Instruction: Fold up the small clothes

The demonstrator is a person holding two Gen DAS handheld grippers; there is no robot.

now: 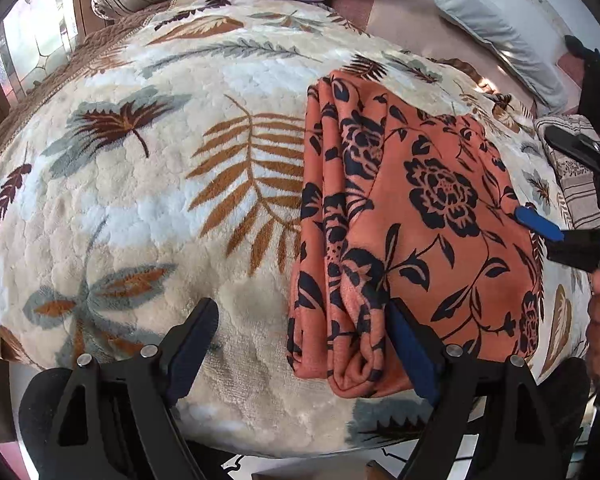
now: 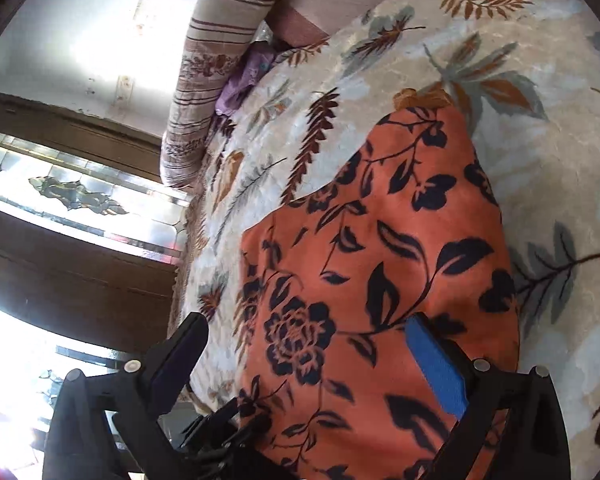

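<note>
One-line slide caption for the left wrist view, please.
Open left tool over a folded orange floral garment on a leaf-print blanket.

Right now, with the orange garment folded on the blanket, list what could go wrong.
1. The orange floral garment is stacked in loose folds along its left edge; a nudge from the open left gripper, whose one finger lies against the cloth, may spill them.
2. The right gripper stands open over the garment; pulling away could drag the top layer.
3. The plush leaf-print blanket is soft, so the bundle may slump.
</note>
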